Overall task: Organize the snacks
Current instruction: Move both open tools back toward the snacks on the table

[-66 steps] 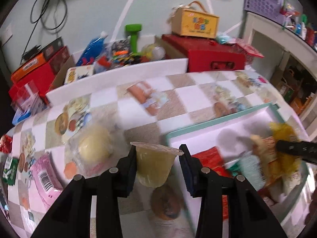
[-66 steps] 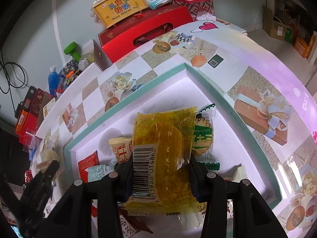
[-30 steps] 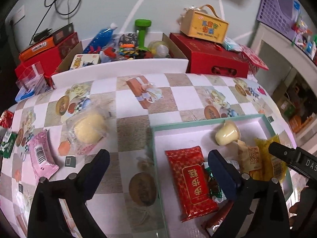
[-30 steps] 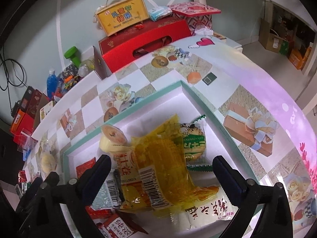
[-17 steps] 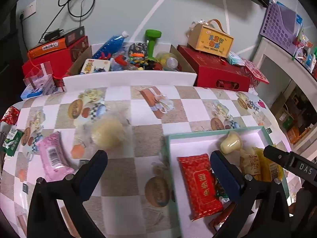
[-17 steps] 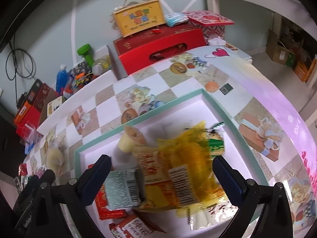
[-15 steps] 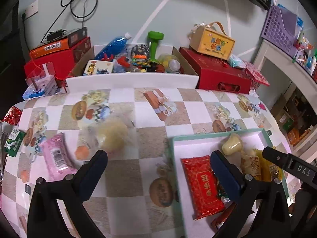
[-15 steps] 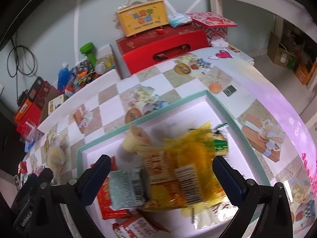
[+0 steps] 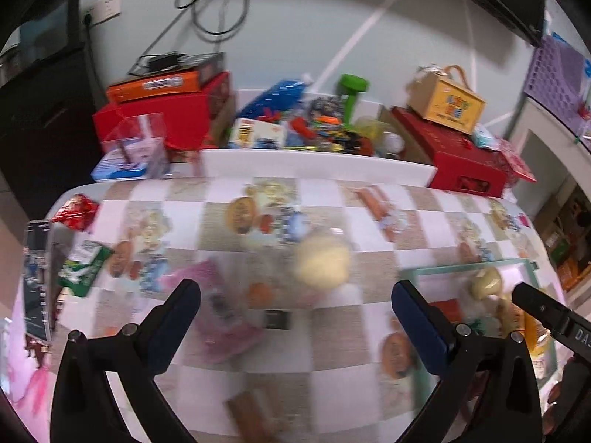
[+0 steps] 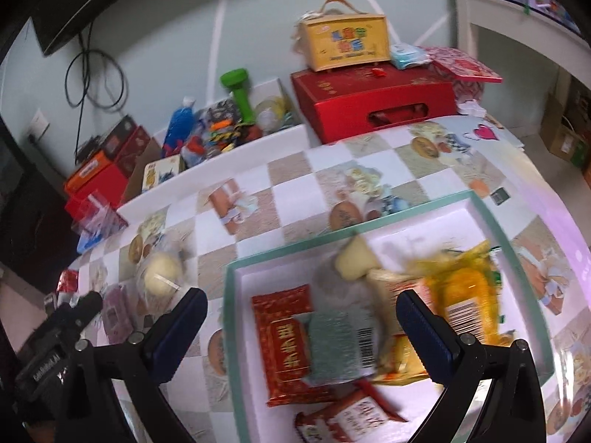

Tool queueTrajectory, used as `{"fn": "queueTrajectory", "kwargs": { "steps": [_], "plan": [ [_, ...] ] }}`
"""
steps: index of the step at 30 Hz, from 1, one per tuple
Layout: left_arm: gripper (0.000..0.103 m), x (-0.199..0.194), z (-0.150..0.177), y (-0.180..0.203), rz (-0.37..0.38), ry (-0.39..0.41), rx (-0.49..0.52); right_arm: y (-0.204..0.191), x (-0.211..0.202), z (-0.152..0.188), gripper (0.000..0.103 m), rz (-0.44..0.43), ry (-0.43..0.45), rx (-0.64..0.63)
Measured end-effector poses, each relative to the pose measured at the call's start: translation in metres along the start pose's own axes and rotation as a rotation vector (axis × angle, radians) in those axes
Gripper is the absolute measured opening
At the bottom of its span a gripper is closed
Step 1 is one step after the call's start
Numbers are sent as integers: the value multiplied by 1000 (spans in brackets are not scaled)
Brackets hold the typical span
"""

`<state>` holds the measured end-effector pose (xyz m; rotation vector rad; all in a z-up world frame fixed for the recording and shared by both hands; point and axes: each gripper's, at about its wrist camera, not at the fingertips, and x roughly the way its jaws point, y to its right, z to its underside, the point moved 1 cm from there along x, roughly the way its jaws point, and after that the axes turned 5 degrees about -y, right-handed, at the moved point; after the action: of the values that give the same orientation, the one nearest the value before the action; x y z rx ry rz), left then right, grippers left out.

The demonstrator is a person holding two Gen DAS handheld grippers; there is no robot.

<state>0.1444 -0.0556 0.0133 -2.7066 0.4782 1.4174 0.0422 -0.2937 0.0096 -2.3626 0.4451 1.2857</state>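
Motion blur smears the pink packet [image 9: 225, 317] and round bun [image 9: 322, 263].

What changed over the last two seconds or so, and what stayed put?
Both grippers let go. The left hand-held gripper dropped the jelly cup into the tray; the right hand-held gripper dropped the yellow packet there. Both now open. The wrapped bun stayed on the table.
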Motion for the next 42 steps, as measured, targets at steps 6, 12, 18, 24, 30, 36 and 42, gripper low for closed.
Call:
{"fn": "queueTrajectory", "kwargs": {
  "steps": [6,12,18,24,30,36,42],
  "plan": [
    [103,2,1,-53,2,-16,-78,-34,14,9,103,-38,-45,-67],
    [103,24,10,-86,17,-80,-160,-68,26,18,103,-68,-73,-140],
    [103,46,17,-100,78,-118,-259,-102,44,19,103,-134,-109,-199],
    [103,59,17,-99,104,-126,-281,-128,65,16,103,-205,-140,-230],
    [99,68,15,-94,120,-125,-282,-145,94,-2,100,-219,-185,-242],
    [98,82,20,-103,124,-157,-316,-149,121,-17,99,-169,-226,-255],
    [98,87,20,-100,111,-167,-293,-159,136,-18,99,-143,-257,-294]
  ]
}}
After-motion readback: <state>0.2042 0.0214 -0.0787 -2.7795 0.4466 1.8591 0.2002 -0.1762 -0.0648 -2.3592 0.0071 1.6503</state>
